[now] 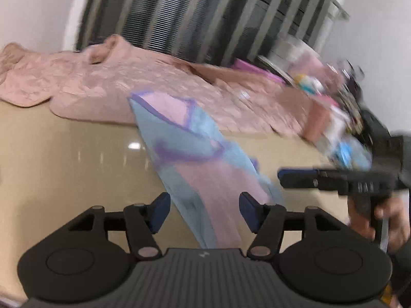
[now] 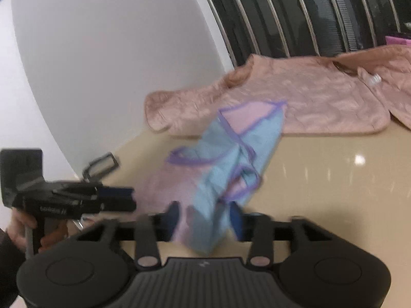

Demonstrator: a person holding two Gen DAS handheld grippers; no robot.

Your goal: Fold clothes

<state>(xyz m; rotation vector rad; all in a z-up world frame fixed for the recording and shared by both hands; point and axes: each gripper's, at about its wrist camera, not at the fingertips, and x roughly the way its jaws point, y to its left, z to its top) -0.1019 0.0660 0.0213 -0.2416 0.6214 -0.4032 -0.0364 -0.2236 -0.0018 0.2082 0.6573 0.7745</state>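
A small light-blue and pink garment (image 1: 195, 138) with purple trim lies stretched across the glossy beige table (image 1: 64, 159). Its near end runs between the fingers of my left gripper (image 1: 205, 213), which stands open around it. In the right wrist view the same garment (image 2: 231, 148) is bunched, and its near end sits between the fingers of my right gripper (image 2: 205, 219), which is open with a narrower gap. Each gripper shows side-on in the other's view: the right gripper (image 1: 282, 179) beside the garment's right edge, the left gripper (image 2: 132, 200) at its left edge. Both views are motion-blurred.
A pink quilted jacket (image 1: 115, 84) lies spread along the back of the table, just behind the garment. A blurred pile of colourful items (image 1: 334, 118) sits at the far right. A small dark-framed object (image 2: 101, 166) rests near the wall. Barred window panes (image 2: 295, 18) stand behind.
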